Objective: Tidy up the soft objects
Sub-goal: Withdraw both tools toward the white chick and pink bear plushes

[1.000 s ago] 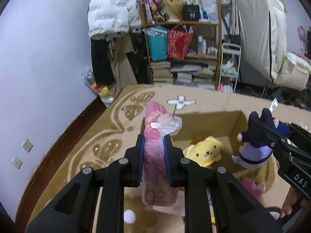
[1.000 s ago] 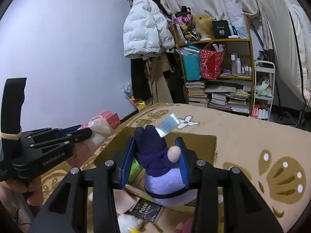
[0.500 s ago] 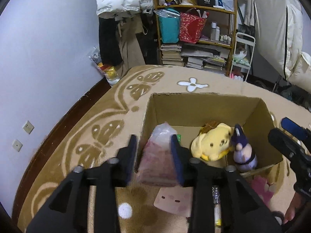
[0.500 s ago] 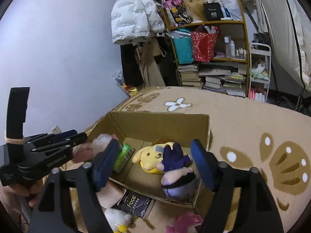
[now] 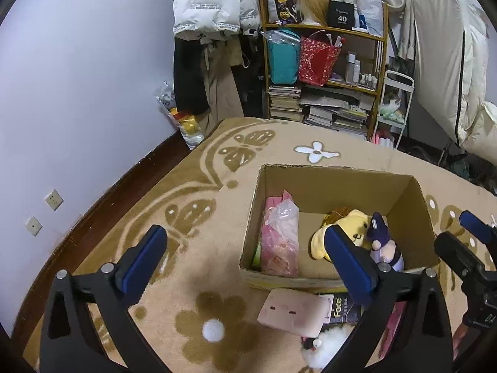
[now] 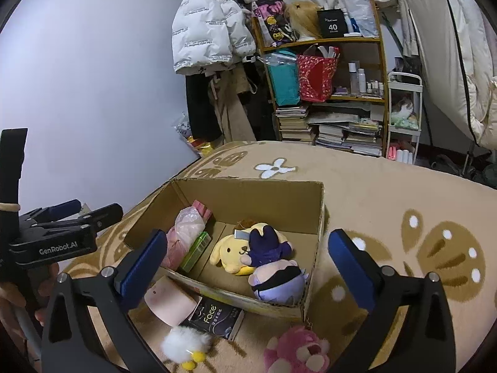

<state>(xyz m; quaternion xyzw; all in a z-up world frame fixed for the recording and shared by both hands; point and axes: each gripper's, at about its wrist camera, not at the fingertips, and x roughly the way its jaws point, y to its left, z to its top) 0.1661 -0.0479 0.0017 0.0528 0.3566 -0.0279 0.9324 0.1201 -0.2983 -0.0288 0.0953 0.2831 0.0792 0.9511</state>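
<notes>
An open cardboard box (image 5: 335,183) (image 6: 313,233) stands on the rug. Inside lie a pink bagged bundle (image 5: 279,236) (image 6: 186,233), a yellow dog plush (image 5: 341,230) (image 6: 231,253) and a purple plush (image 5: 385,245) (image 6: 273,270). My left gripper (image 5: 251,264) is open and empty, above the box's near left corner. My right gripper (image 6: 248,264) is open and empty, above the box's near edge. In front of the box lie a white fluffy duck plush (image 6: 184,343) (image 5: 323,343) and a pink bear plush (image 6: 295,349).
A pink flat pad (image 5: 293,310) (image 6: 169,301) and a black "Face" packet (image 6: 214,315) (image 5: 340,309) lie against the box front. A green pack (image 6: 197,248) lies in the box. A cluttered shelf (image 5: 323,71) and hanging coats (image 5: 214,3) stand beyond the rug.
Both grippers opened and pulled back. The pink bundle went from my left gripper into the box's left side. The purple plush went from my right gripper into the box beside the yellow dog.
</notes>
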